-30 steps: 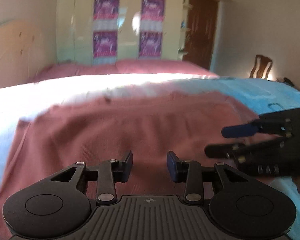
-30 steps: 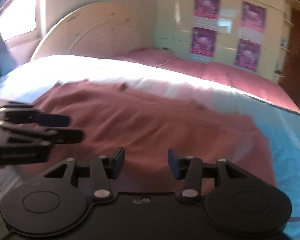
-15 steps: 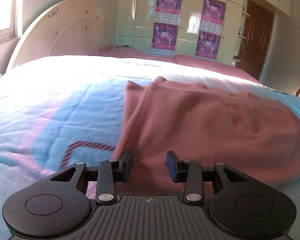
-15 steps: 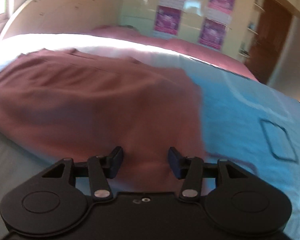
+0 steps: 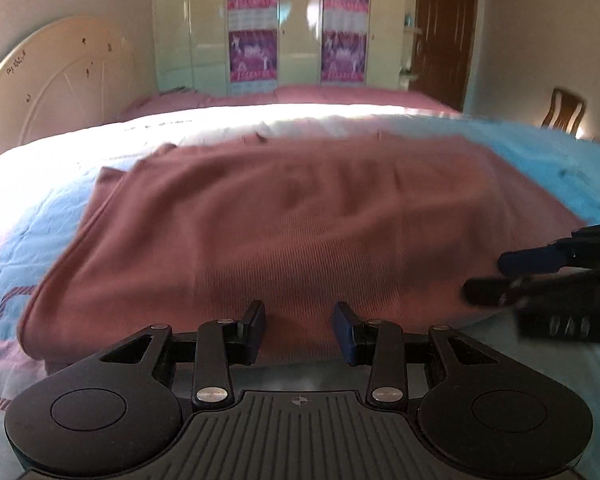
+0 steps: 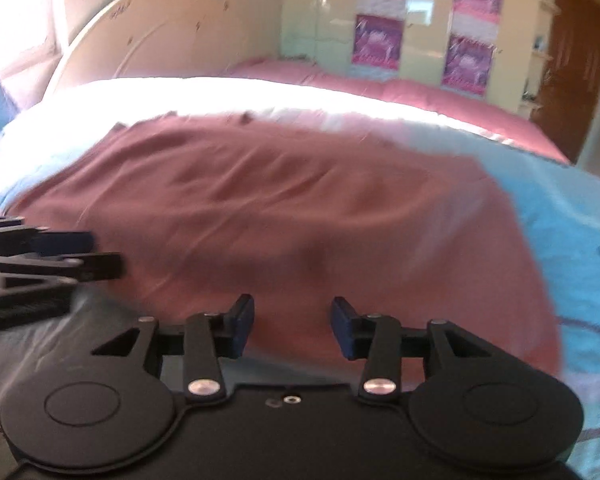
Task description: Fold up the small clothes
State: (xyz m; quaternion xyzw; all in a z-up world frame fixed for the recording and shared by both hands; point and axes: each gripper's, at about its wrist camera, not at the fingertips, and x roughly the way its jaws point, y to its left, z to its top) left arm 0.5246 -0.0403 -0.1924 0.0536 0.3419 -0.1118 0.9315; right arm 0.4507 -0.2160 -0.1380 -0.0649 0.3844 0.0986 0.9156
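Note:
A dusty-pink garment (image 5: 300, 216) lies spread flat on the blue bedspread (image 5: 32, 232); it also fills the middle of the right wrist view (image 6: 300, 208). My left gripper (image 5: 300, 332) hovers at the garment's near hem, open, its pads pressing nothing. My right gripper (image 6: 292, 328) sits at the same hem further right. Its jaws are closing, with only the cloth's edge lying below the gap and no pad touching it. Each gripper shows in the other's view: the right gripper (image 5: 496, 276) at the right edge, the left gripper (image 6: 100, 256) at the left edge.
A cream headboard (image 5: 56, 92) stands at the far left of the bed. Beyond the bed are a wardrobe with purple posters (image 5: 296, 32), a brown door (image 5: 444, 32) and a wooden chair (image 5: 564, 112). Pink bedding (image 6: 380, 84) lies along the far side.
Half a second ago the left view faced the garment's left edge and the right view its right edge. Both have swung back to the near hem, side by side. The right jaws look slightly narrower.

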